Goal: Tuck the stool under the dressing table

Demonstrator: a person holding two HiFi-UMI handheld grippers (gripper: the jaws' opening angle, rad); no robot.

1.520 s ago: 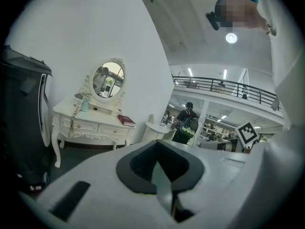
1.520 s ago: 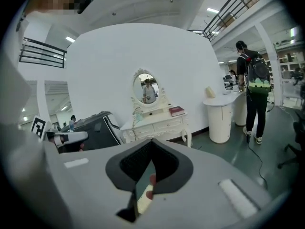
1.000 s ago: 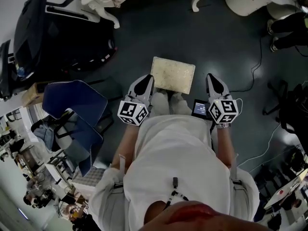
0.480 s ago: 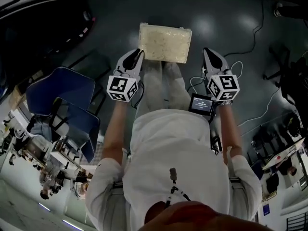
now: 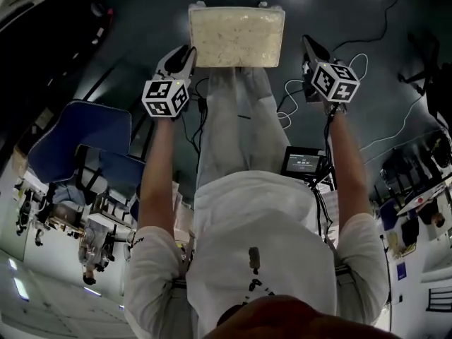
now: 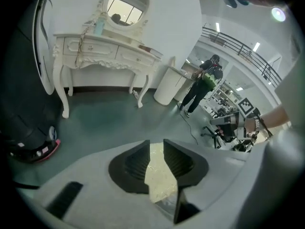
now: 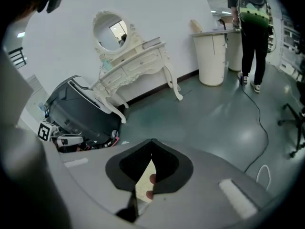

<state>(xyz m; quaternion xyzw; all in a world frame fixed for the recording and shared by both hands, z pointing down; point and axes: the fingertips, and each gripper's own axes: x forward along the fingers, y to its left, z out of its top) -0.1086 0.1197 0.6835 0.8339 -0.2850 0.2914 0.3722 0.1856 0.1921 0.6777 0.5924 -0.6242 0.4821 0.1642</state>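
Stool [image 5: 236, 35] stands on the floor [image 5: 332, 6] just ahead of the person [image 5: 254, 232], long axis crosswise, with a gripper at each short end, equally near. Left gripper [image 5: 186, 52] is parted, its jaws having just been opening; the cushion shows through the gap, unpinched. Right gripper [image 5: 309, 44] is clenched, holding nothing. Dressing table [image 6: 102, 49] stands well apart, straight ahead, so the push likely goes forward.
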